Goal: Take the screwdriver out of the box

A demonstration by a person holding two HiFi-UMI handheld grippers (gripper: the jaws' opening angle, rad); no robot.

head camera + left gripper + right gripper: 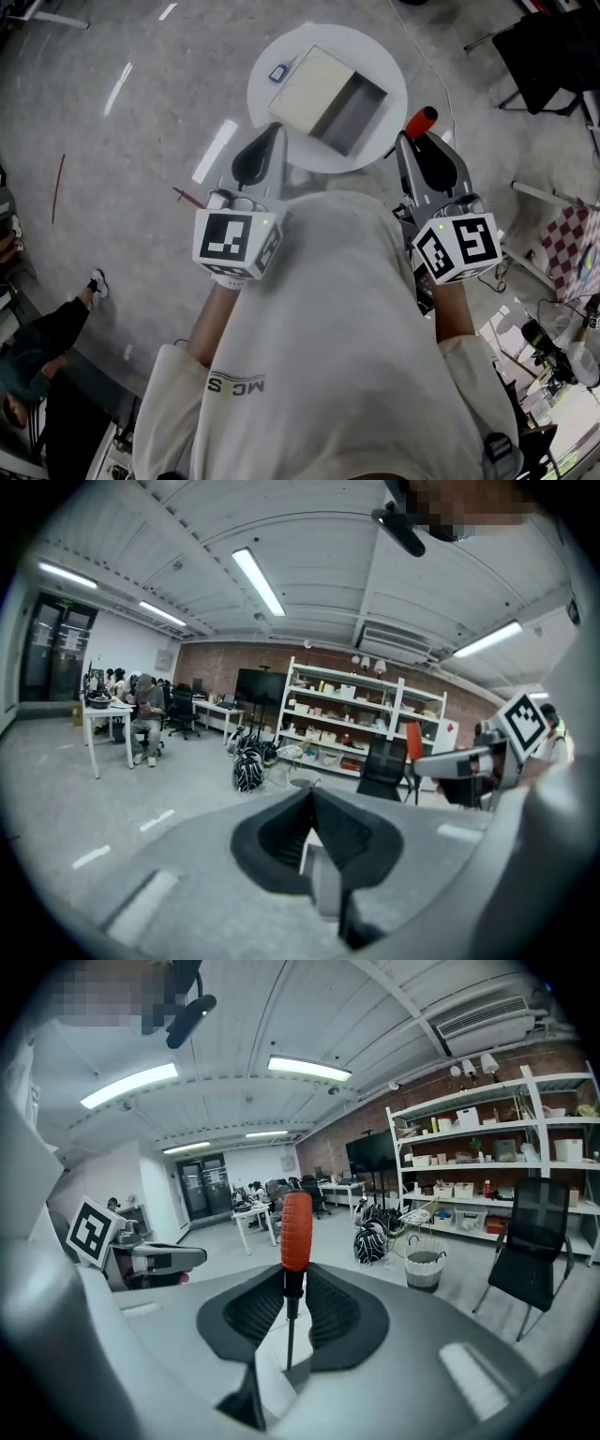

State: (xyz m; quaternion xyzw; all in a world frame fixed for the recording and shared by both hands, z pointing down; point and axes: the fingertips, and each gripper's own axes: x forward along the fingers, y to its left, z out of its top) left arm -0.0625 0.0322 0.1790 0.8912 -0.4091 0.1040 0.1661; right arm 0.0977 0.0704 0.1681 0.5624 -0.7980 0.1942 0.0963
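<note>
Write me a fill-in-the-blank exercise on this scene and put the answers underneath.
The right tool is shut on the screwdriver, whose handle is ____.
The left tool is shut and holds ____.
The box lies open on a white table whose top is ____ in shape.
Missing words: red; nothing; round.

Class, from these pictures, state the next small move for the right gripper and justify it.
Probably lower the screwdriver onto the table beside the box and open the fingers. The right gripper holds it just below its red handle, outside the open box.
</note>
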